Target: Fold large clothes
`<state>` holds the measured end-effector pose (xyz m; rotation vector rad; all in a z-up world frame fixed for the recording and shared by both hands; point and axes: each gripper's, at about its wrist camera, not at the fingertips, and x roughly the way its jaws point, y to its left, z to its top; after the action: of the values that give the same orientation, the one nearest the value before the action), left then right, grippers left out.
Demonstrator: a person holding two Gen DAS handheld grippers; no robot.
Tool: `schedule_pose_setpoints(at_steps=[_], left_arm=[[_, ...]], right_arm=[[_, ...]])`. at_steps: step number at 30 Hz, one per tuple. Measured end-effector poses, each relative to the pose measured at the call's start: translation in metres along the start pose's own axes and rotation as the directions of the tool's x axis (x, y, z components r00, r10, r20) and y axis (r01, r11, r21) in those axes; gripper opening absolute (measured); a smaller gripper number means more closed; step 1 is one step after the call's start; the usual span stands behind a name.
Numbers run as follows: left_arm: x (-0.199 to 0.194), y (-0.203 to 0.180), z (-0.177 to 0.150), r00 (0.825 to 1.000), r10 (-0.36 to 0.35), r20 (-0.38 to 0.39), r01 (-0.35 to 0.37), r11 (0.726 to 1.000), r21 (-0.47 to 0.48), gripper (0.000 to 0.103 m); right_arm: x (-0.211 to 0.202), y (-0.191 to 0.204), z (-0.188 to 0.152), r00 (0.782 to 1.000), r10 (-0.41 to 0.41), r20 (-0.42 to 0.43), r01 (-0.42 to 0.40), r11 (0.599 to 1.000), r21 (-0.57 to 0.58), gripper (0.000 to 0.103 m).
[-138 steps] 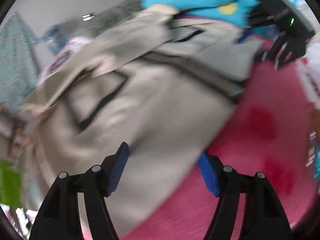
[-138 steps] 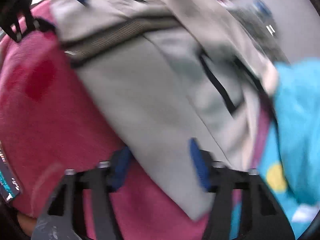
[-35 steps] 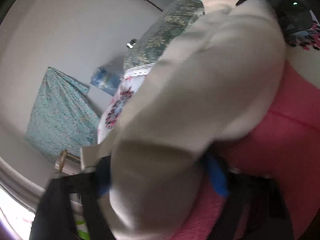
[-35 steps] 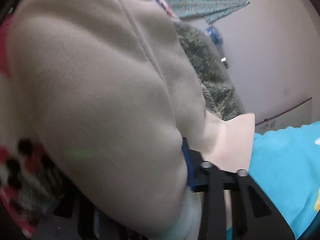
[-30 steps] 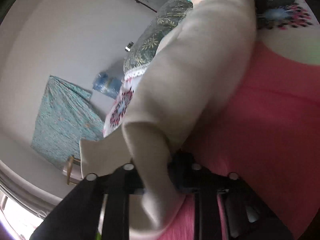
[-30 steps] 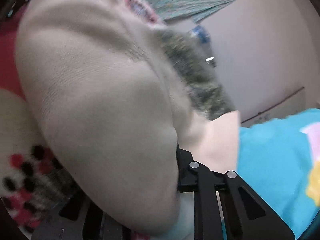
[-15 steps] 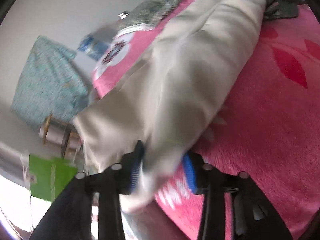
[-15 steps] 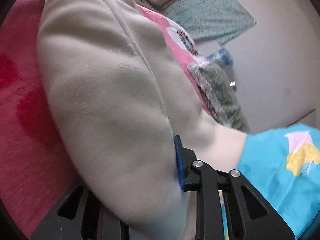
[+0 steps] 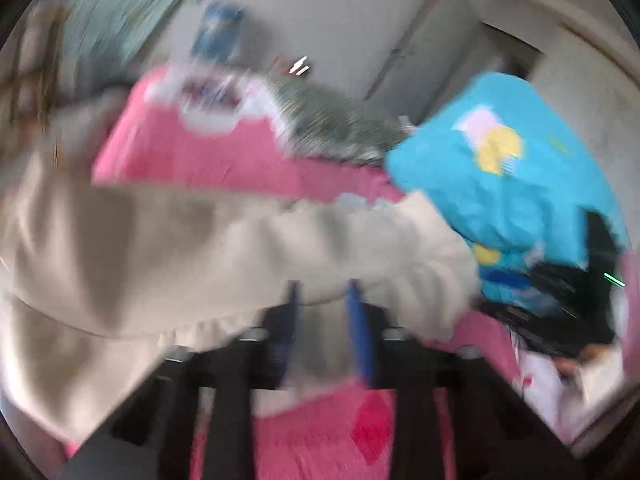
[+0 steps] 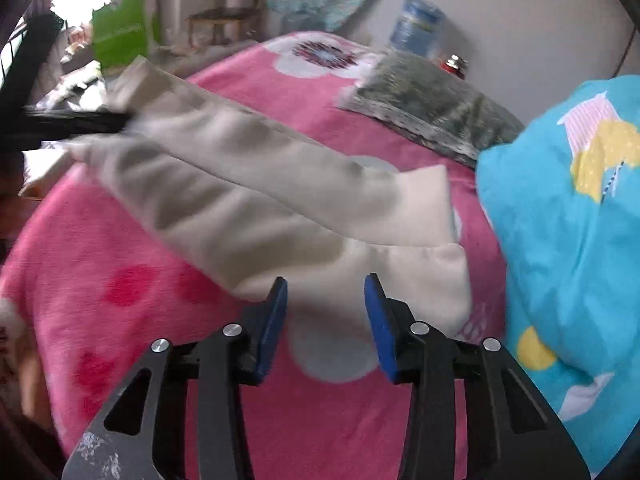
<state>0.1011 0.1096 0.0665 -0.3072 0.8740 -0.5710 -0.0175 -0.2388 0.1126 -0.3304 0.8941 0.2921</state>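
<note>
Two layers of the beige garment [image 10: 256,184] lie in a long band across the pink blanket [image 10: 120,300], one strip folded over the other, its near end just ahead of the right gripper [image 10: 326,312]. That gripper's jaws stand apart, blue pads on either side of the cloth's edge with nothing pinched between them — it looks free of the fabric. At the far end the left gripper [image 9: 324,320] is blurred; its pads sit close together with beige cloth bunched at and above them, so it seems clamped on the garment, though the blur keeps me from being certain.

To do the next fold well, judging from this layout:
- Flatten first. The band shows soft ridges and a puffed end near the right gripper; smoothing toward the far end would stop wrinkles being locked in.
- Grip both layers at a corner, not the top one alone, or the strips will slide apart when lifted.
- Bring the ends together low over the blanket — a high lift lets a heavy garment sag and twist.
- Match edges before letting go.

Around the work, a blue quilt [image 10: 568,216] crowds the right side, just beside the garment's near end, and a grey-green patterned pillow [image 10: 428,104] lies beyond. A green bag [image 10: 120,36] and a water bottle [image 10: 416,28] stand off past the bed.
</note>
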Motion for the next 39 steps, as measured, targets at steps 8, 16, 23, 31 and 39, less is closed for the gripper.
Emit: schedule_pose_setpoints(at_steps=[8, 16, 23, 31, 39], left_arm=[[-0.058, 0.124, -0.043, 0.982, 0.031, 0.186, 0.057, 0.891, -0.450, 0.003], [-0.070, 0.101, -0.037, 0.955, 0.238, 0.179, -0.148, 0.900, -0.409, 0.002], [-0.035, 0.041, 0.002, 0.980, 0.067, 0.187, -0.027, 0.978, -0.207, 0.002], [-0.040, 0.168, -0.006, 0.967, -0.080, 0.241, 0.199, 0.829, -0.523, 0.003], [-0.066, 0.177, -0.008, 0.954, 0.164, 0.249, 0.007, 0.823, -0.569, 0.003]], right_arm=[[0.048, -0.030, 0.017, 0.981, 0.005, 0.192, -0.031, 0.990, 0.136, 0.044], [0.102, -0.098, -0.021, 0.986, -0.140, 0.090, 0.077, 0.862, 0.502, 0.023], [0.057, -0.036, 0.044, 0.925, 0.119, 0.362, -0.217, 0.945, 0.244, 0.017], [0.146, -0.106, 0.023, 0.963, 0.020, 0.269, -0.142, 0.885, 0.442, 0.007], [0.139, -0.102, 0.040, 0.979, -0.039, 0.200, -0.049, 0.907, 0.419, 0.004]])
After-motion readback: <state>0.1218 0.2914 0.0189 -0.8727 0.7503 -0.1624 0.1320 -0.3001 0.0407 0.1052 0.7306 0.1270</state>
